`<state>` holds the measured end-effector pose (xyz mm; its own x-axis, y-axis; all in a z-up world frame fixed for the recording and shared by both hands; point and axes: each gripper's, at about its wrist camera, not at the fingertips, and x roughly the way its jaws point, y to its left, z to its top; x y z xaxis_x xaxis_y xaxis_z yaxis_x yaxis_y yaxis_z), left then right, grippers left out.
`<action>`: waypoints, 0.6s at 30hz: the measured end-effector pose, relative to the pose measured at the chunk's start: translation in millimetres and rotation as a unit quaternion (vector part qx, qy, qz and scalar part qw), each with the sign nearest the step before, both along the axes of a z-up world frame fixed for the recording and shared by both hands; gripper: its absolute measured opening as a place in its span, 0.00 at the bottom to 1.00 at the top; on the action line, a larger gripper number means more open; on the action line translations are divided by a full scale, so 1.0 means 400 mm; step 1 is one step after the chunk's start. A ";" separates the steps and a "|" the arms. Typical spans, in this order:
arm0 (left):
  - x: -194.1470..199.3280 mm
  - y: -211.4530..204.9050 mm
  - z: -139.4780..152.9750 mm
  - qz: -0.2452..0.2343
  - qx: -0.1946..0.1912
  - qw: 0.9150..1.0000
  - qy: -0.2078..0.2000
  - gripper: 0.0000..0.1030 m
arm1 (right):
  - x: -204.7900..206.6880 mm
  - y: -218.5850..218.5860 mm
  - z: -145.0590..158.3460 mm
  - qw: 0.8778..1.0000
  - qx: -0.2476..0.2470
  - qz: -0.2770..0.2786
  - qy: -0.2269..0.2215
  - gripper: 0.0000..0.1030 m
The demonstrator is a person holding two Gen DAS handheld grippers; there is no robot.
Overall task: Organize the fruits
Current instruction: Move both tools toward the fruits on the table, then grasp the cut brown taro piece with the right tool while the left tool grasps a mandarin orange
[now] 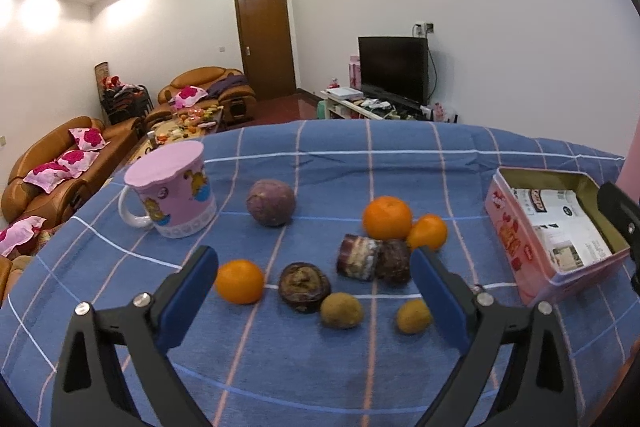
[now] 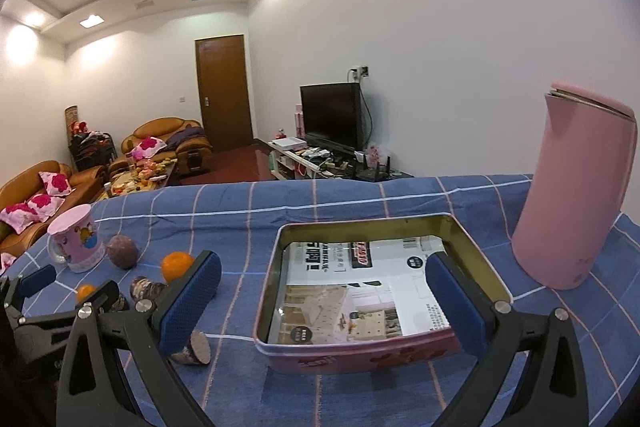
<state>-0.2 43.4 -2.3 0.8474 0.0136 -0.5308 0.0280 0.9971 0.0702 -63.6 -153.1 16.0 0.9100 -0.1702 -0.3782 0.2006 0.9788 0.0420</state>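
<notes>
Flask (image 2: 576, 187) only in right view; both hand-held grippers (image 1: 314, 269) (image 2: 322, 285) spread, empty.

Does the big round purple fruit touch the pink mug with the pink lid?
Apart. In the left wrist view, blue checked cloth shows between the round purple fruit and the pink lidded mug.

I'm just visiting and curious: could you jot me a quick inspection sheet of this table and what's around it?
Surface: blue checked cloth, lying flat.
Job's things: three oranges, purple fruit, small brown fruits loose; pink tin holds only printed paper.
Clutter: covered pink mug, pink flask.
Grippers: left gripper and right gripper open, empty.
Cables: one behind the television.
Surroundings: sofas, door.
</notes>
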 end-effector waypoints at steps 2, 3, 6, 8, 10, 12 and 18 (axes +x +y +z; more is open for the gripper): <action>0.006 0.018 0.004 -0.005 0.002 1.000 0.002 0.96 | -0.001 0.005 0.000 1.000 0.004 0.013 -0.001 0.98; 0.009 0.028 0.006 -0.008 0.002 1.000 0.003 0.96 | -0.003 0.009 0.001 1.000 0.006 0.021 -0.002 0.96; 0.018 0.072 0.011 -0.003 0.010 1.000 0.004 0.96 | 0.000 0.028 0.001 0.999 0.006 0.049 0.003 0.72; 0.027 0.104 0.010 0.003 0.019 1.000 0.007 0.96 | 0.011 0.043 -0.007 0.996 0.017 0.086 0.020 0.62; 0.033 0.129 0.005 -0.002 0.034 0.999 0.011 0.96 | 0.028 0.065 -0.021 0.991 0.028 0.127 0.042 0.59; 0.034 0.142 -0.001 -0.007 0.050 0.999 0.012 0.96 | 0.039 0.095 -0.035 0.985 0.033 0.157 0.064 0.59; 0.041 0.158 -0.027 -0.020 0.111 0.993 0.032 0.97 | 0.078 0.175 -0.076 0.969 0.027 0.211 0.126 0.58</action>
<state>16.2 106.8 -13.1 0.8147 0.1027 -0.5707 0.0786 0.9556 0.2842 -32.4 -83.3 -14.6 0.7717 0.2232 -0.5956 -0.2060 0.9736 0.0980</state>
